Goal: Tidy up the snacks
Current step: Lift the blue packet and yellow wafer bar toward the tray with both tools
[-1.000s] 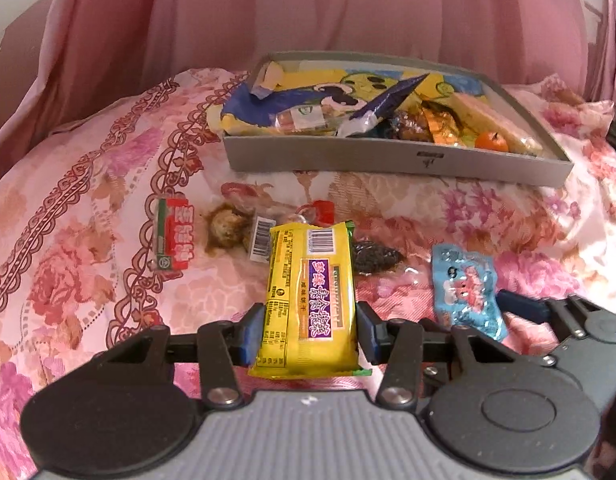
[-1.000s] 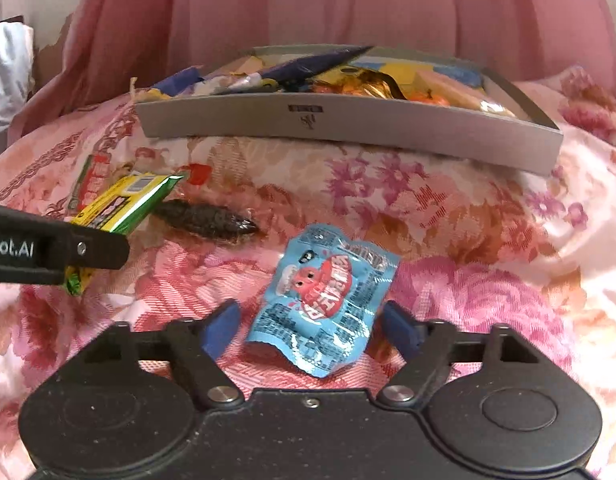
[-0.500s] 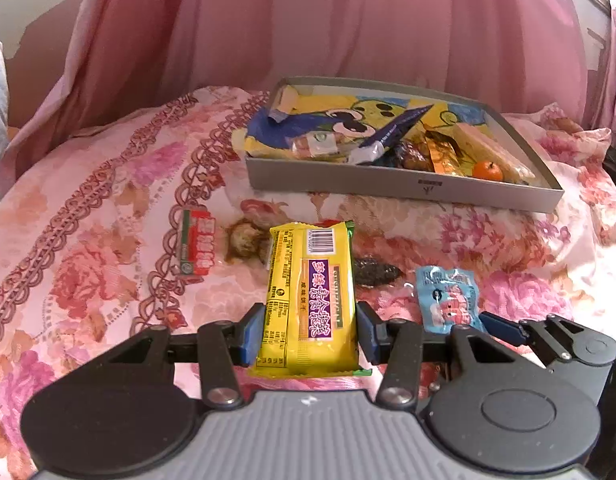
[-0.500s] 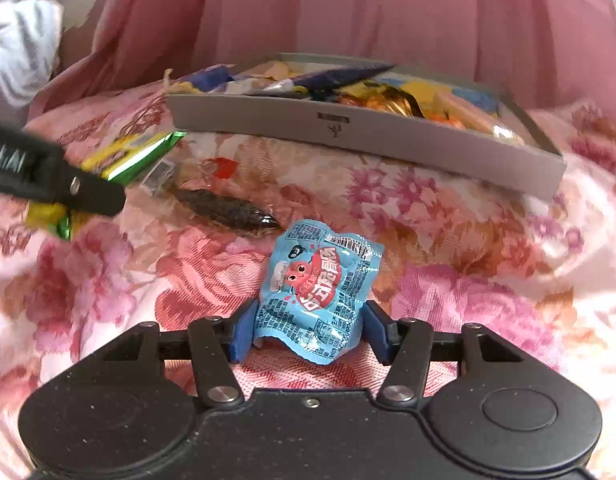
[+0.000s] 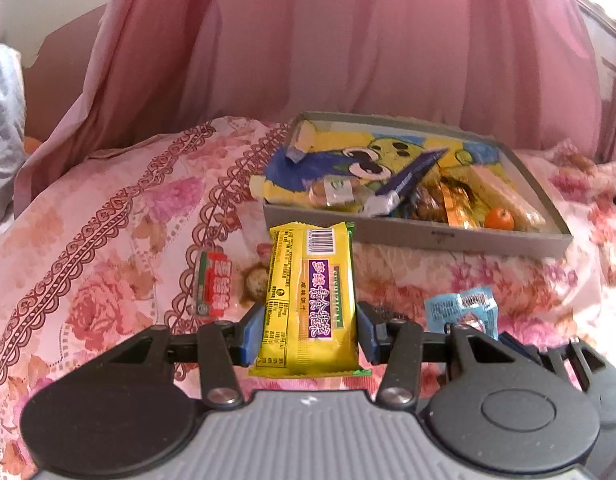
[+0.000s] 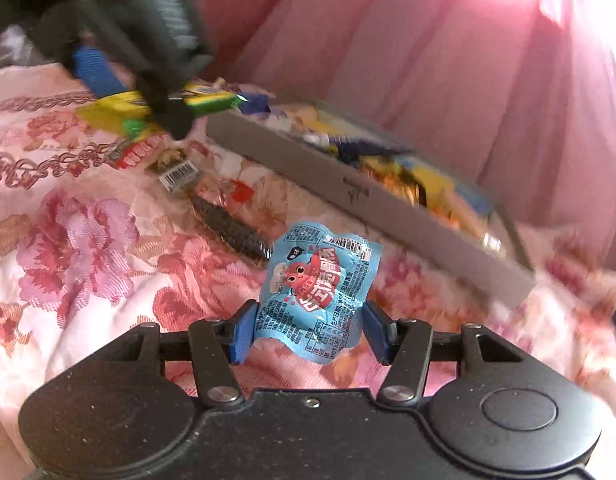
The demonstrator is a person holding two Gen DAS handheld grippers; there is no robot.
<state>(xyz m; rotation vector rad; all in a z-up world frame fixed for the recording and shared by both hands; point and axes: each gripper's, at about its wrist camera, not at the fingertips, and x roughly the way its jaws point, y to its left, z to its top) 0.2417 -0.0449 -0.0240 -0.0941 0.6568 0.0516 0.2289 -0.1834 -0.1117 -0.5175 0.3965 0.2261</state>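
Two jaws loaded | left gripper (image 5: 306, 330) clamps yellow packet (image 5: 309, 300) | right gripper (image 6: 308, 330) clamps blue pouch (image 6: 317, 290) | both short of grey tray (image 5: 419, 236)

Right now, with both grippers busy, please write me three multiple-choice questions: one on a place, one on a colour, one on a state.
1. Where does the small orange fruit lie?
A. in the grey tray
B. on the floral bedspread
C. in the left gripper

2. What colour is the packet held by the right gripper?
A. yellow
B. light blue
C. red

3. How is the left gripper?
A. open, empty
B. shut on the yellow snack pack
C. out of view

Answers: 1 A, it sits inside the tray's near wall. 2 B, the light blue packet sits between its pads. 3 B, both pads press the pack's sides.
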